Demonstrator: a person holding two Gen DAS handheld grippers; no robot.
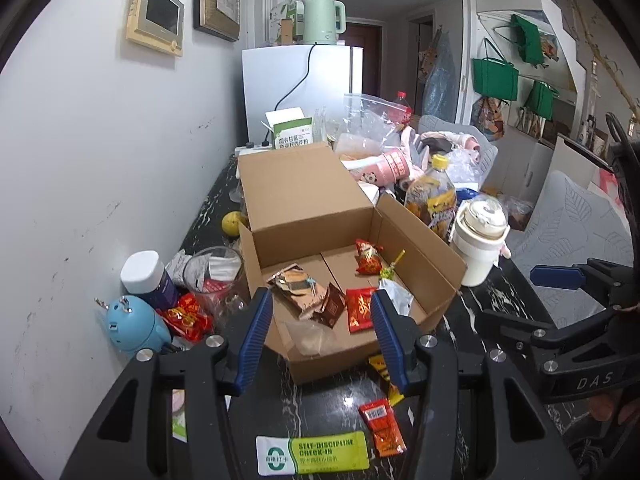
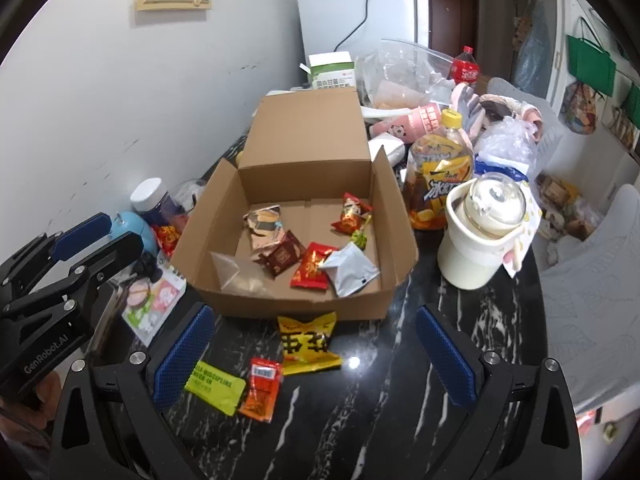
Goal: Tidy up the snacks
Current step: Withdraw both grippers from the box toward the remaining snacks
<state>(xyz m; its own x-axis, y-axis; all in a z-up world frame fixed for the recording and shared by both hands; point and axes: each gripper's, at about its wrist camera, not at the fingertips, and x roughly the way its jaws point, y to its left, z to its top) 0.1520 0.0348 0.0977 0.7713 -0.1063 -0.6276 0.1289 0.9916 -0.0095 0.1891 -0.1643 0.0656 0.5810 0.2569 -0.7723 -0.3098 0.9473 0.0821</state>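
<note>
- Your left claw (image 1: 320, 334) hovers with jaws wide and nothing held, level over the near wall of the cardboard box (image 1: 404, 220).
- Your right claw (image 2: 316, 354) gapes wide, unloaded, above the worktop (image 2: 400, 400).
- Loose snacks at its 12 o'clock: yellow packet (image 2: 306, 344), red sachet (image 2: 262, 388), green sachet (image 2: 214, 386).
- A cream jug (image 2: 480, 232) stands at the box's 3 o'clock.

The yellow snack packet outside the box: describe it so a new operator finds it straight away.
Start at the open cardboard box in the middle of the black marble table. Just in front of its near wall lies the yellow packet, flat on the table, with bold black characters. Its neighbours are a lime-green sachet with English text and a small red-orange packet with a barcode.
</note>
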